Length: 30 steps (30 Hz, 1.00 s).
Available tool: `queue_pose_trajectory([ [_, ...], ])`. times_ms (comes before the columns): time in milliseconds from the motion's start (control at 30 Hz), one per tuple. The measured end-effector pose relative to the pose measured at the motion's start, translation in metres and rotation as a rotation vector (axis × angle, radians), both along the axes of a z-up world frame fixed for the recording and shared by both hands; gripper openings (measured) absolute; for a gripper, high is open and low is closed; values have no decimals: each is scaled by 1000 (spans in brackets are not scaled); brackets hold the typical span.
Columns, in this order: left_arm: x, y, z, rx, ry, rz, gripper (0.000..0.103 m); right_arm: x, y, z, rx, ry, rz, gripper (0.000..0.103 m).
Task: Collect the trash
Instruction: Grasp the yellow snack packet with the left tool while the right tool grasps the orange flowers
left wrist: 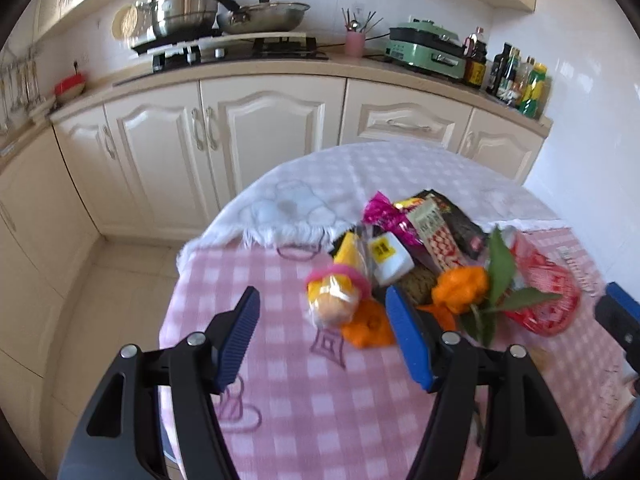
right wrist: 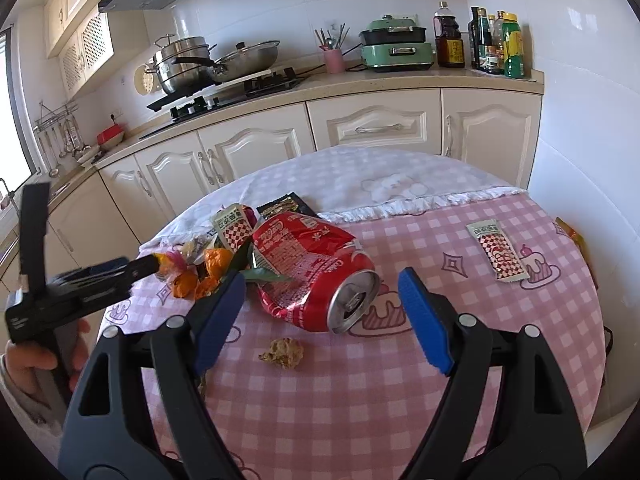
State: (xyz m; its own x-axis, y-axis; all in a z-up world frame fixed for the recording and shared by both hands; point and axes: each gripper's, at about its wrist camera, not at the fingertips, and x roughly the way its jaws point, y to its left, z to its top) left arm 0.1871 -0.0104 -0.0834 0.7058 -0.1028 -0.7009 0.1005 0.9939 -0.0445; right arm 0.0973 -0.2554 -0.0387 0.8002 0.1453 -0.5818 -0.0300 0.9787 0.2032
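Note:
A pile of trash lies on the pink checked tablecloth (left wrist: 280, 400): a crushed red can (right wrist: 316, 272), orange peels (left wrist: 460, 288), green leaves (left wrist: 500, 268), snack wrappers (left wrist: 432, 232) and a bread piece in clear wrap with a pink band (left wrist: 334, 300). My left gripper (left wrist: 324, 340) is open, just short of the wrapped bread and peels. My right gripper (right wrist: 320, 308) is open, its fingers either side of the can's open end, a little nearer than it. A loose checked sachet (right wrist: 500, 252) lies to the right. A brown crumb (right wrist: 282, 354) lies in front of the can.
The left gripper's body and the hand holding it show at the left of the right wrist view (right wrist: 60, 300). Cream kitchen cabinets (left wrist: 240, 136) stand behind the table, with pots on a stove (left wrist: 224, 16), a green cooker (right wrist: 396, 50) and bottles (right wrist: 496, 44). A white cloth (right wrist: 360, 184) covers the table's far half.

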Motion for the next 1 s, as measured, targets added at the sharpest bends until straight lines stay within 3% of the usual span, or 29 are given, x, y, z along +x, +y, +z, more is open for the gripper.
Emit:
queue_pose_trajectory([
  [100,9,-8,-3,11,4,-20,61,4,4,-2,1,9,6,78],
  [133,12,-10,-5,11,9,-26,44,5,5,-1,2,8,10,78],
  [200,17,-11,-11,9,46,-53,24,7,9,0,0,8,16,78],
  [433,-6,7,-5,-54,-19,-21,20,17,36,8,-14,-10,75,78],
  [700,-48,37,12,-87,-107,43,21,40,105,6,-42,-4,238,77],
  [900,-63,53,14,-105,-107,51,20,63,130,-12,-95,73,262,58],
  [1000,-65,59,15,-118,-106,42,20,69,135,-19,-210,85,183,52],
])
